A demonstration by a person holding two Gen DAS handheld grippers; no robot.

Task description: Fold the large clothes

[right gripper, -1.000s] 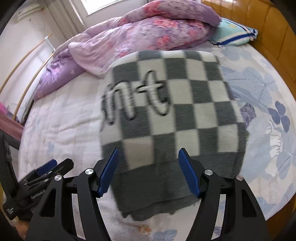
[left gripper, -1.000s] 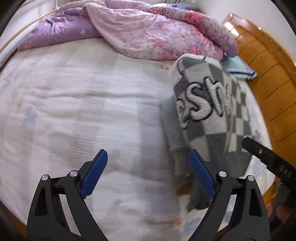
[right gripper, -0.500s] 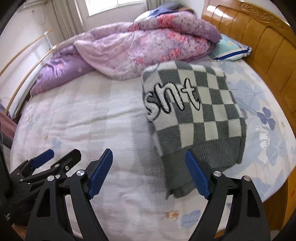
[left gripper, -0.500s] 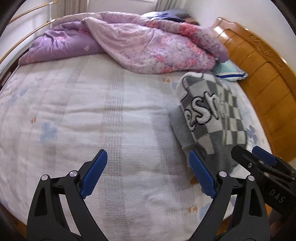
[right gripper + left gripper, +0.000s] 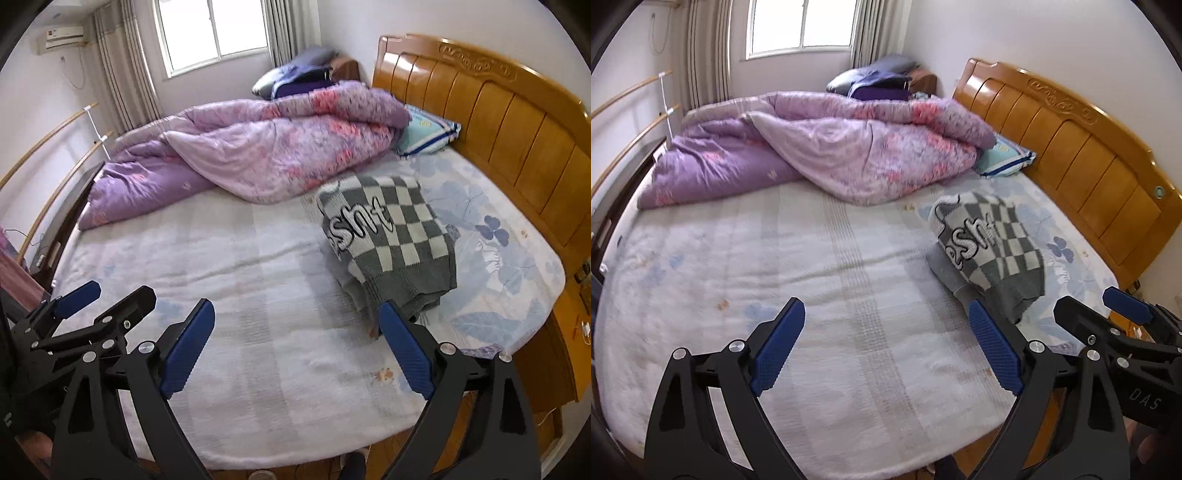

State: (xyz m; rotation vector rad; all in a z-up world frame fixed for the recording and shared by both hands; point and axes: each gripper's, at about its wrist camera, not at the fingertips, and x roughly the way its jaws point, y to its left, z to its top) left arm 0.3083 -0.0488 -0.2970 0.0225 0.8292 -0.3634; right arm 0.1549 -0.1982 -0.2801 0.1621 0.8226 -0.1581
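A grey-and-white checkered sweater (image 5: 990, 243) with white lettering lies folded on the right side of the bed, near the headboard; it also shows in the right wrist view (image 5: 388, 236). My left gripper (image 5: 886, 347) is open and empty, held back over the near bed edge, left of the sweater. My right gripper (image 5: 295, 347) is open and empty, also back from the sweater. Each gripper shows at the edge of the other's view.
A crumpled purple floral quilt (image 5: 820, 147) fills the far side of the bed. A light blue pillow (image 5: 428, 133) lies by the wooden headboard (image 5: 498, 110). A white patterned sheet (image 5: 775, 277) covers the mattress. A window (image 5: 798, 26) is at the back.
Both grippers have pulled back and up from the sweater, which now lies folded farther off. Both stayed open.
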